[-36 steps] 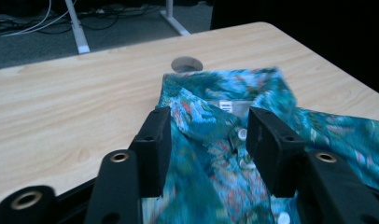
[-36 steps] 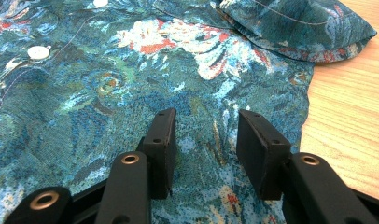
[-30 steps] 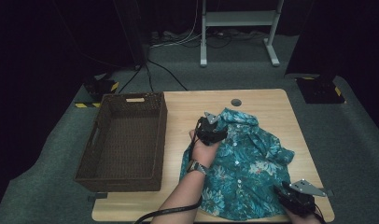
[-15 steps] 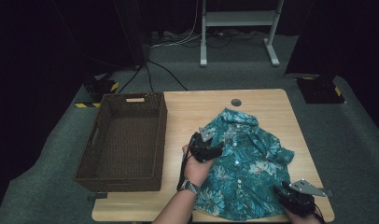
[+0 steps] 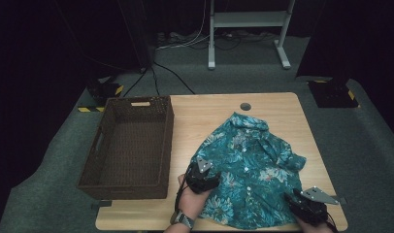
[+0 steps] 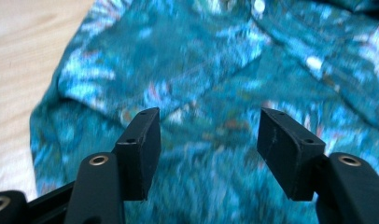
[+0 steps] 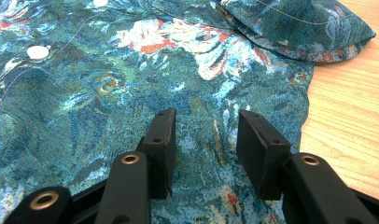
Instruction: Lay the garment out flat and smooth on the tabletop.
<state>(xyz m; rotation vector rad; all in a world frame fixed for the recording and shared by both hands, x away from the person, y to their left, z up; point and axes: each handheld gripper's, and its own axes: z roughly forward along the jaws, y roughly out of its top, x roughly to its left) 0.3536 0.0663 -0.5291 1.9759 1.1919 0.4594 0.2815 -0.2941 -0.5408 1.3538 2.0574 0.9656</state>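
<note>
A teal floral button-up shirt (image 5: 253, 155) lies spread on the wooden table (image 5: 205, 116), collar toward the far side. My left gripper (image 5: 208, 171) hovers over the shirt's near-left part, by its left sleeve. In the left gripper view its jaws (image 6: 210, 114) stand open above the blurred shirt cloth (image 6: 201, 56), with nothing pinched. My right gripper (image 5: 296, 198) rests at the shirt's near-right corner. In the right gripper view its jaws (image 7: 206, 114) stand apart over the flat cloth (image 7: 108, 70) near the hem, and the pads do not press on it.
A dark woven basket (image 5: 141, 100) stands empty on the table's left side, next to the shirt. A round cable hole (image 5: 245, 106) sits near the far edge. Bare wood (image 7: 351, 116) shows right of the shirt's hem. Cables and a white desk frame (image 5: 212, 43) lie beyond the table.
My left hand has drawn back from the shirt's collar toward the near edge and sunk lower, along the shirt's left side. The right gripper has stayed in place.
</note>
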